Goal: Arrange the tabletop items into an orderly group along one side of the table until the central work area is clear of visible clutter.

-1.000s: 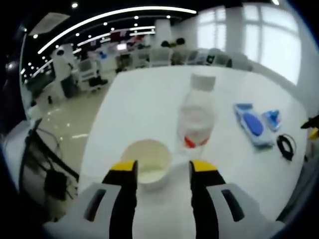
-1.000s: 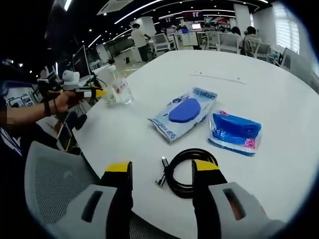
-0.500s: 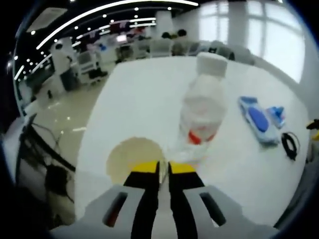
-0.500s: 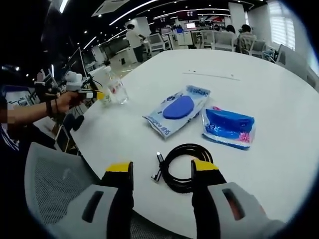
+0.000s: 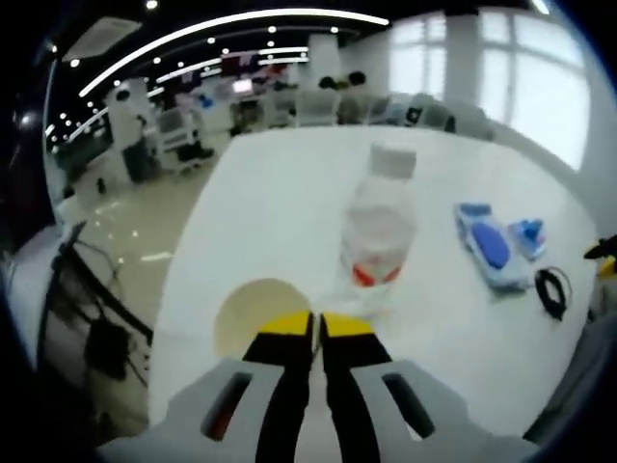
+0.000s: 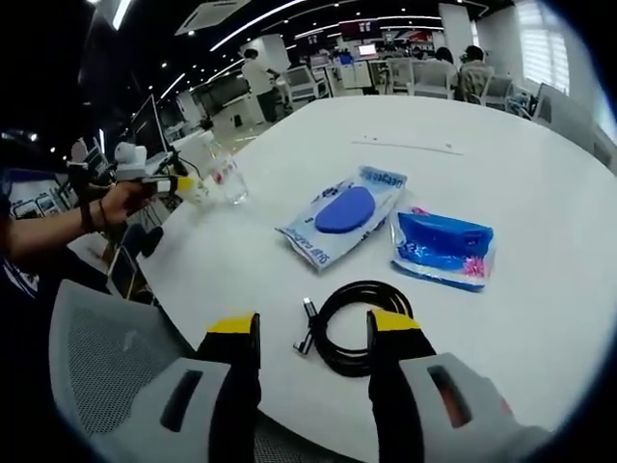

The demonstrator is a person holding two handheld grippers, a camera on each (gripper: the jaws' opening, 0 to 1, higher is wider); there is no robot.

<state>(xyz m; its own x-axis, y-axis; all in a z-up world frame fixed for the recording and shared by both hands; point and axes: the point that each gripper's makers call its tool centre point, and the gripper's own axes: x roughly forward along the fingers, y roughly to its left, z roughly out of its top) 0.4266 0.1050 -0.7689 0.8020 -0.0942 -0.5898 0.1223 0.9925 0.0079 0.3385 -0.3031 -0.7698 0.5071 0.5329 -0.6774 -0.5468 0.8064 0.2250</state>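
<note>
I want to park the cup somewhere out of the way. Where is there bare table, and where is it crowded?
Bare table stretches beyond the blue packets, crossed only by a thin white strip. Another free patch lies between the bottle and the wipes pack. It is crowded where wipes pack, tissue pack and coiled cable cluster by the right tool.

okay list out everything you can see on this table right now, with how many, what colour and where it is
Table: one, white, round-edged, under everything.
Paper cup: one, cream, near table edge, its rim between the left jaws.
Water bottle: one, clear with white cap and red label, upright just beyond the cup.
Flat packet: one, pale with a blue pad inside, mid-table.
Tissue pack: one, blue with pink print, beside the flat packet.
Cable: one, black, coiled, just ahead of the right jaws.
Mesh chair: one, grey, at the table edge.
Left hand-held gripper: yellow-tipped, shut on the cup rim.
Right hand-held gripper: yellow-tipped, open.
</note>
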